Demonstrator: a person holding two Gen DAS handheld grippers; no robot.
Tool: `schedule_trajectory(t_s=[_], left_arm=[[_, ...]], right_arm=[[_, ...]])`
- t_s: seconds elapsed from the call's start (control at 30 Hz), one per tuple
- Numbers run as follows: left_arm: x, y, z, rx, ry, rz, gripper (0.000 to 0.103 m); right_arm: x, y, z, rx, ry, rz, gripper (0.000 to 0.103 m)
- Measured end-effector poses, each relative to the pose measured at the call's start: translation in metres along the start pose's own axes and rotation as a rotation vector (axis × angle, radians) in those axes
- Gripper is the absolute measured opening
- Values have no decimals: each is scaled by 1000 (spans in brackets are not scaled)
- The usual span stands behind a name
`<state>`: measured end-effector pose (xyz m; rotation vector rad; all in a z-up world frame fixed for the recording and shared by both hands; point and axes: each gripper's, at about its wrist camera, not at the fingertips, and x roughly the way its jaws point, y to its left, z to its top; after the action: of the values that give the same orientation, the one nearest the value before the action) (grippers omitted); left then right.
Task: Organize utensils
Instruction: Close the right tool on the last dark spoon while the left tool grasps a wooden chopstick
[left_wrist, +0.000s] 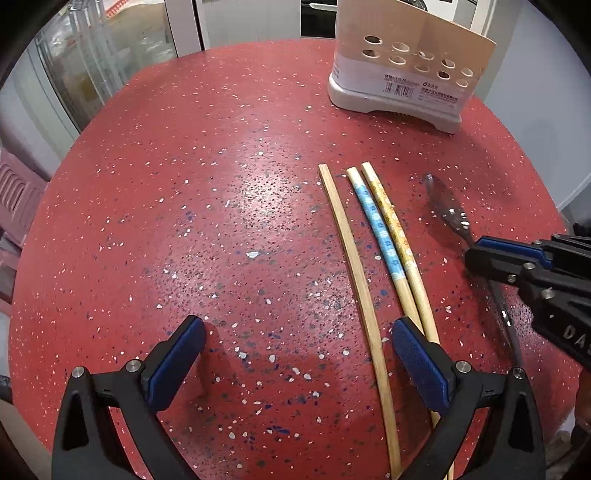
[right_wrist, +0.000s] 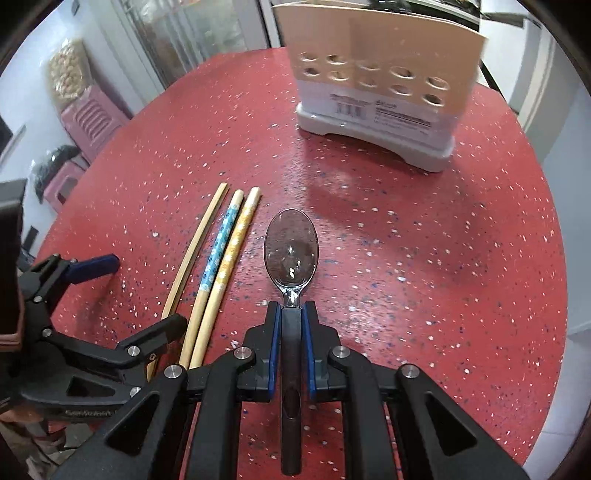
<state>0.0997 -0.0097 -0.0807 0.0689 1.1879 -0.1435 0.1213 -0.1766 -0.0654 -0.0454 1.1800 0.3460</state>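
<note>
On the red speckled tabletop, the left gripper hovers with fingers apart and empty, its right finger over the 3 chopsticks: 1 plain bamboo, 1 blue-patterned, 1 yellow-patterned. To their right, the right gripper has its fingers clamped on the dark handle of the clear plastic spoon. The beige perforated utensil holder stands beyond. The smooth handle may slip or tilt during lifting, so the spoon could miss the holder.

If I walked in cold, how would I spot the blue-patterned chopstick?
On the red speckled tabletop, before the beige perforated utensil holder, three wooden chopsticks lie side by side. The blue-patterned chopstick is the middle one, between a plain wooden chopstick and an orange-patterned chopstick.
</note>
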Motion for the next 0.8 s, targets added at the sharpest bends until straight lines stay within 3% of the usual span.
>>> schedule_trajectory(t_s=[0.17,0.27,0.37,0.47,0.5,0.8], left_arm=[[-3,-12,9,32,21,-13,103],[-4,-20,16,55,33,-22,95],[-4,-30,25,81,43,-32,78],[-5,-40,32,110,45,-47,51],[-5,-43,33,115,43,-49,35],[-21,-36,13,69,-32,-92,33]], right_arm=[[-12,-19,-2,22,-27,26,13],[-18,-27,-5,29,-41,48,13],[-26,-30,-7,35,-53,64,13],[-32,-35,-8,42,-63,73,13],[-32,-33,-7,46,-65,76,13],[-49,-48,-10,68,-99,100,13]])
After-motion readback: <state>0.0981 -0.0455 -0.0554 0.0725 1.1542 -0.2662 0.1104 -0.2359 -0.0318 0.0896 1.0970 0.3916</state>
